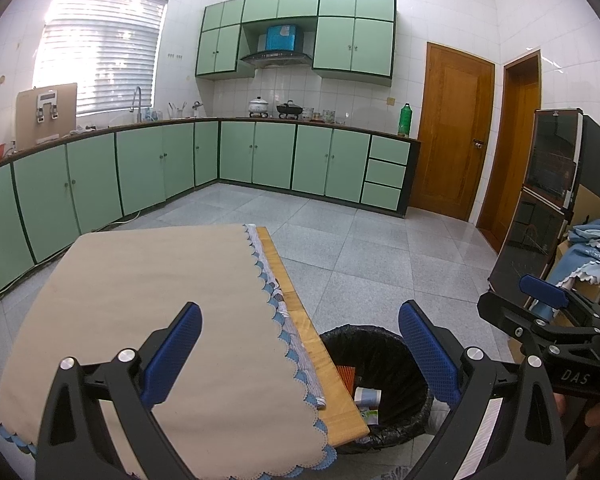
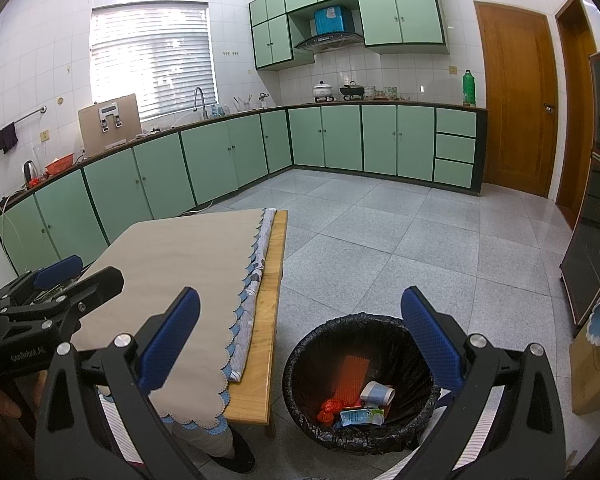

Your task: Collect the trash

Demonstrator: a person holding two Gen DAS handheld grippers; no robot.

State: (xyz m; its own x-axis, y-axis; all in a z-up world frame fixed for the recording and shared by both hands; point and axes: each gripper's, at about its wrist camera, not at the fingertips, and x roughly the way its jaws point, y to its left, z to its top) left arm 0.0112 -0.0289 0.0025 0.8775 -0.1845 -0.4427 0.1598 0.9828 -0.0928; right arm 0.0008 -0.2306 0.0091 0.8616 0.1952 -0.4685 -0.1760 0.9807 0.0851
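Observation:
A black-lined trash bin (image 2: 300,364) stands on the floor right of the table; it also shows in the left wrist view (image 1: 396,344). In it lie an orange wrapper (image 2: 350,376), a paper cup (image 2: 377,393), a red crumpled piece (image 2: 329,408) and a blue-green pack (image 2: 360,416). My left gripper (image 1: 300,350) is open and empty above the table's right edge. My right gripper (image 2: 300,344) is open and empty above the bin. Each gripper shows at the side of the other's view: the right one (image 1: 556,312), the left one (image 2: 60,284).
A wooden table (image 2: 272,280) carries a beige cloth (image 2: 188,264) with blue scalloped trim. Green cabinets (image 2: 204,164) line the far walls. Wooden doors (image 2: 516,100) and a dark appliance cabinet (image 2: 592,248) stand at the right. Grey tiled floor (image 2: 420,248) lies between.

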